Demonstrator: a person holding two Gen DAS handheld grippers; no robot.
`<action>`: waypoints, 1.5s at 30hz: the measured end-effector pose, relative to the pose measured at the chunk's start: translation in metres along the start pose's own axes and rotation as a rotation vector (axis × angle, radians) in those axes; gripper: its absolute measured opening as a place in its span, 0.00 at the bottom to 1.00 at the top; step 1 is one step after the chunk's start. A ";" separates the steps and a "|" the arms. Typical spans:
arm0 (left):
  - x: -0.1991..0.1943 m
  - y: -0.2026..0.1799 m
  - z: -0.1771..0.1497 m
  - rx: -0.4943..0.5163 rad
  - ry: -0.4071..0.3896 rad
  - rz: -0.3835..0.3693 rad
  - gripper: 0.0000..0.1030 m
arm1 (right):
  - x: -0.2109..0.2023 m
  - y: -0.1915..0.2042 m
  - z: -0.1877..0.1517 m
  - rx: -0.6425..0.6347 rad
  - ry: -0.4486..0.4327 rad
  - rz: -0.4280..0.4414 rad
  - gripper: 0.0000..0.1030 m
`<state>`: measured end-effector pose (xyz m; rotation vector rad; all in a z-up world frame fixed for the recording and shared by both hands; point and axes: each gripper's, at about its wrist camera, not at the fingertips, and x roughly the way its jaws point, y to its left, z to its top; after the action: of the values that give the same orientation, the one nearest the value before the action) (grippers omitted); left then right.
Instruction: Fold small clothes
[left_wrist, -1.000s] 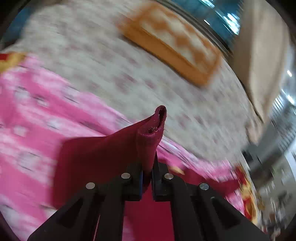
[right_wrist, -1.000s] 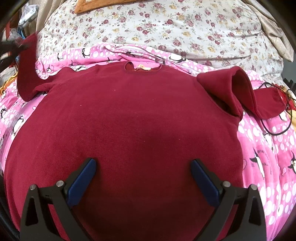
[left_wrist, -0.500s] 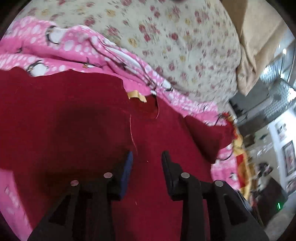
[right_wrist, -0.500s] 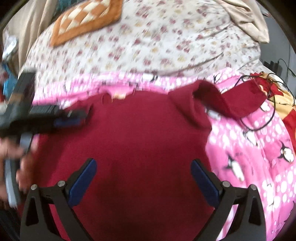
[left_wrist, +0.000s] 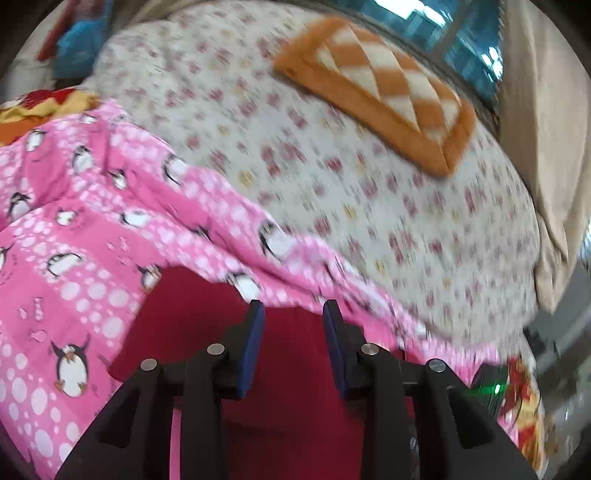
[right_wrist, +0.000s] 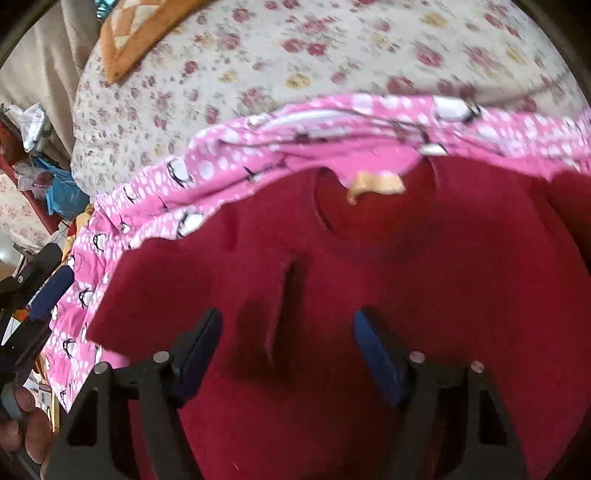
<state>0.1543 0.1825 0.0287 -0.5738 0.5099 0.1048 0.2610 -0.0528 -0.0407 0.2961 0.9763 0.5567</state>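
**Left sleeve folded in and let go**

The red sweater (right_wrist: 388, 295) lies flat on the pink penguin blanket (left_wrist: 92, 240), its left sleeve now folded across the chest. The left gripper (left_wrist: 291, 325), a second ago pinching that sleeve, hovers part-open and empty; the right gripper (right_wrist: 288, 332) hangs wide, empty. Right sleeve likely next.

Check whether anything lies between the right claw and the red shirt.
Nothing visible does. The right claw is open directly over the red shirt, with only bare fabric and a folded-in sleeve edge showing between its jaws.

no readable text, labels (none legible)
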 end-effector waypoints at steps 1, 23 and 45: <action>-0.002 0.005 0.003 -0.022 -0.026 0.017 0.14 | 0.005 0.004 0.000 -0.005 0.017 0.037 0.75; -0.001 0.052 0.011 -0.165 -0.029 0.089 0.14 | -0.100 -0.096 -0.008 0.108 -0.083 -0.203 0.07; 0.091 -0.010 -0.051 0.217 0.423 0.119 0.19 | -0.141 -0.138 -0.006 0.106 -0.256 -0.353 0.07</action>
<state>0.2137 0.1429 -0.0472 -0.3508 0.9546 0.0395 0.2373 -0.2471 -0.0111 0.2740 0.7868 0.1403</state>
